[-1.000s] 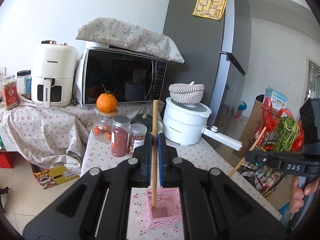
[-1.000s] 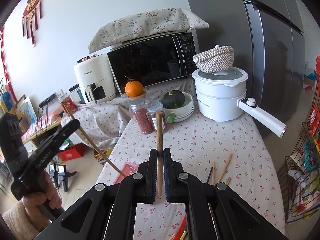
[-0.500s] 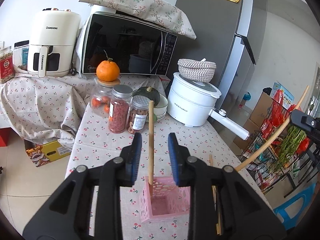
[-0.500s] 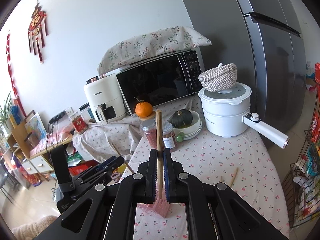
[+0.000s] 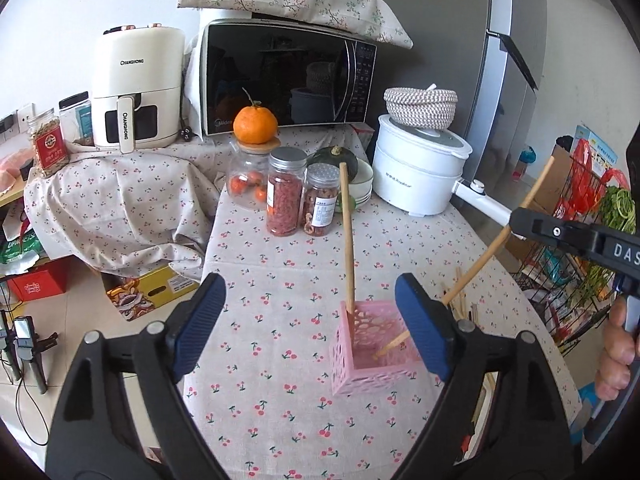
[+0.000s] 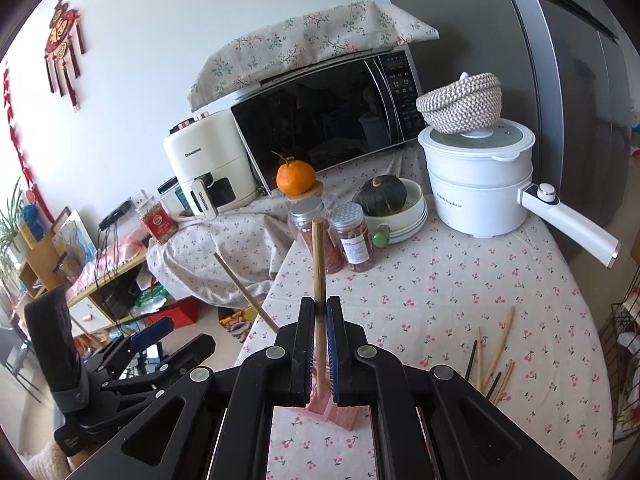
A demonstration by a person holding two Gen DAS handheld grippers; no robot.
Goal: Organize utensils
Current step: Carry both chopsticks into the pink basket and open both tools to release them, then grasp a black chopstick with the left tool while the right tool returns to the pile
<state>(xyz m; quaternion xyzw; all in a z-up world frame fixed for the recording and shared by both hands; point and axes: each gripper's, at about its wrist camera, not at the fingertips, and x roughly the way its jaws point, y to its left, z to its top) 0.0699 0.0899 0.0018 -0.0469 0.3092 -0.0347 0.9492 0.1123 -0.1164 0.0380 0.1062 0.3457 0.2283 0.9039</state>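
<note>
Home kitchen: microwave (image 5: 288, 76), fridge (image 5: 460, 40), cooker (image 5: 420, 168).

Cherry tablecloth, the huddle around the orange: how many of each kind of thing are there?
Silver-lidded jars: 2
Glass jar with wooden lid: 1
Orange: 1
Green squash: 1
Stack of white bowls: 1
Total: 6

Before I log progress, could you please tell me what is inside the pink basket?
Inside the pink basket: one upright chopstick, plus the tip of a second chopstick. Its near wall hides the floor.
</note>
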